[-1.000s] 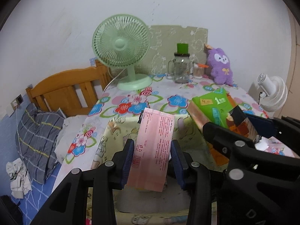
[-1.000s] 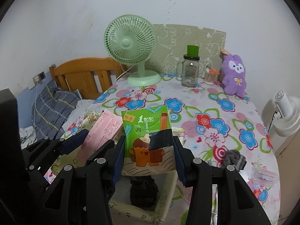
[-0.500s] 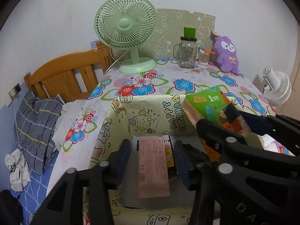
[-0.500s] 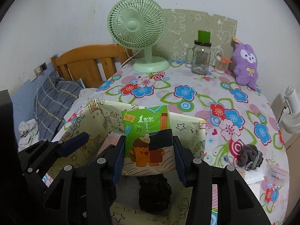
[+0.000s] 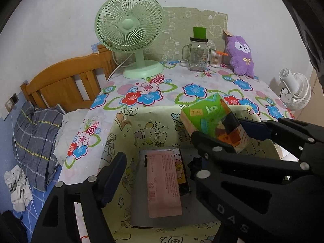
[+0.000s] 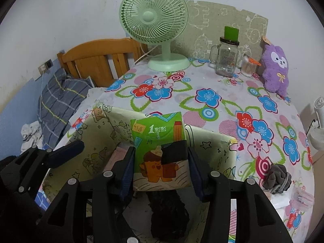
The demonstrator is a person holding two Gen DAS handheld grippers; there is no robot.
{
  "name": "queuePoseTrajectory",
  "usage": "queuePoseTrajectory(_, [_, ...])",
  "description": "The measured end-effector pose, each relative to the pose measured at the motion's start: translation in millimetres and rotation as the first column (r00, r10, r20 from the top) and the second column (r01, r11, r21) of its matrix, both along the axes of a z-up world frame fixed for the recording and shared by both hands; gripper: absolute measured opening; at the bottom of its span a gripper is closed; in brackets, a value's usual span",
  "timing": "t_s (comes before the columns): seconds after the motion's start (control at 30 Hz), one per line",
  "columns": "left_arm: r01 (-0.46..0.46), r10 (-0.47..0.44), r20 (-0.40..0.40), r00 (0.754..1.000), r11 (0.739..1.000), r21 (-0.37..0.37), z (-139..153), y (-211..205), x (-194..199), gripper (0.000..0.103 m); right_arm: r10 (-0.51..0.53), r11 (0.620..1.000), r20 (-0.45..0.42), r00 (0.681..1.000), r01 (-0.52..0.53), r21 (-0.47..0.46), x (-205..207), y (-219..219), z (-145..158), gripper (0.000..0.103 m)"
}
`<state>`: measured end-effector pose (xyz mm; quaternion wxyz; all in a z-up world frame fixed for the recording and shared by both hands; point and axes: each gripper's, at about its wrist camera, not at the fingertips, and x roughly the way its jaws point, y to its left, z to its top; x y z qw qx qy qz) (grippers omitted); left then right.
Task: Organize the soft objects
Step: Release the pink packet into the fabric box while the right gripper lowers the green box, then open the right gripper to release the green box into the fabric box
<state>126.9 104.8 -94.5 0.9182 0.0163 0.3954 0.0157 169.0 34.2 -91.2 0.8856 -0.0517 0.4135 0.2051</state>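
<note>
From my feed, the counter (image 6: 206,85) wears a flowered cloth. At its far edge I see a green desk fan (image 6: 155,18), with a glass mug jar (image 6: 226,58) topped by a green cap to its right, then a small tub of cotton swabs (image 6: 248,66). A patterned board (image 6: 212,22) leans on the wall behind them. To the left stands a wooden headboard (image 5: 66,81) with a grey plaid pillow (image 5: 34,141) below it. A white fan (image 5: 295,91) sits off the counter's right edge.
</note>
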Motion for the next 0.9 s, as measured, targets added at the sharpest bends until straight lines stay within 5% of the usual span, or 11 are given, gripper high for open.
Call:
queuePoseTrajectory(0.2, [0.003, -0.003, 0.001, 1.0, 1.0, -0.001, 2, -4, 0, 0.088, -0.017, 1.0, -0.036, 0.999, 0.018, 0.003, 3, -5, -2, 0.076])
queuePoseTrajectory(0.9, [-0.021, 0.021, 0.071, 0.997, 1.0, 0.011, 36, -28, -22, 0.098, -0.052, 0.998, 0.04, 0.998, 0.05, 0.043, -22, -36, 35, 0.084])
